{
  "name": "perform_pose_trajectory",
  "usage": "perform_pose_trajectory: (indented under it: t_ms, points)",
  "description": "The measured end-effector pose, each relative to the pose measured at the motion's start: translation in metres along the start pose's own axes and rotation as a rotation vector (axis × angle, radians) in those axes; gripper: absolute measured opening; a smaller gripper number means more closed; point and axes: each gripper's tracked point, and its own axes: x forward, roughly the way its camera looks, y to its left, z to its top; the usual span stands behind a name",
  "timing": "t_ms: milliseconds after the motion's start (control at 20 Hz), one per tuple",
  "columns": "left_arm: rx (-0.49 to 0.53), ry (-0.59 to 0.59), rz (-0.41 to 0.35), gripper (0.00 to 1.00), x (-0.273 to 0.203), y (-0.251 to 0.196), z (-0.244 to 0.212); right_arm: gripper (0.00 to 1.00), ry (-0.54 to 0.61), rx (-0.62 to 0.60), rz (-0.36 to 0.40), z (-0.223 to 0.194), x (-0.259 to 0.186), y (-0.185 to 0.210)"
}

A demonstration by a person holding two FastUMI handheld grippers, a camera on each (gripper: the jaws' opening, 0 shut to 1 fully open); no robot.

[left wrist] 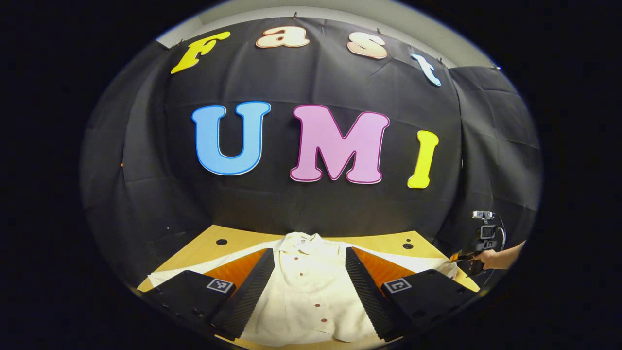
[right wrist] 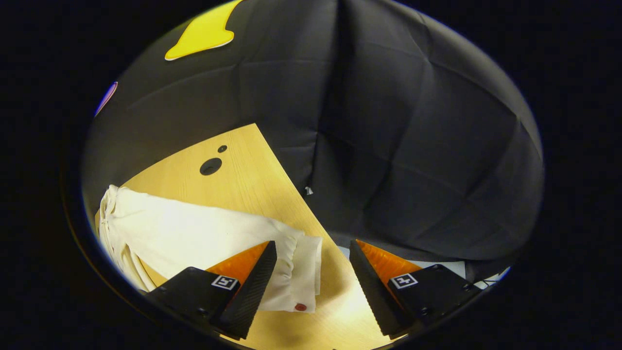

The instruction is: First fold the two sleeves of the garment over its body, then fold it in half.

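On the table (left wrist: 233, 240), a pale wood top with smooth grain and round dark holes near the far edge, lies the garment (left wrist: 306, 291): a cream button-up shirt, soft matte cloth, flat, front up, collar toward the wall, small reddish buttons down the placket. Both sleeves spread out sideways, not folded over the body. Black cloth wall (left wrist: 146, 194) behind, creased in panels.

Left gripper view: left gripper (left wrist: 306, 291) hangs over the shirt's chest, fingers wide apart, gripping nothing; ridged inner faces, square marker tags on the blocky bodies. Far right, a hand (left wrist: 495, 260) holds the other gripper near the table's right edge, by the sleeve end.

Right gripper view: right gripper (right wrist: 313, 291) spread open, nothing held. Right sleeve (right wrist: 204, 233) runs across the wood, gathered at the cuff (right wrist: 303, 277), one red button (right wrist: 300, 307) on it. Cuff lies between the fingers, nearer the left one, which overlaps the sleeve; contact can't be told.
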Motion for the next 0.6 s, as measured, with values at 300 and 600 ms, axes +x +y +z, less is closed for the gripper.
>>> perform_pose_trajectory:
  t_ms: [300, 600]
  points:
    - [0.013, 0.022, -0.018, 0.96, 0.007, -0.006, -0.006, 0.71, 0.048, -0.047, 0.018, -0.012, 0.003, -0.002]
    - [0.0, 0.036, -0.001, 0.96, 0.006, 0.011, -0.013, 0.1, 0.07, -0.008, 0.018, -0.014, 0.008, 0.015]
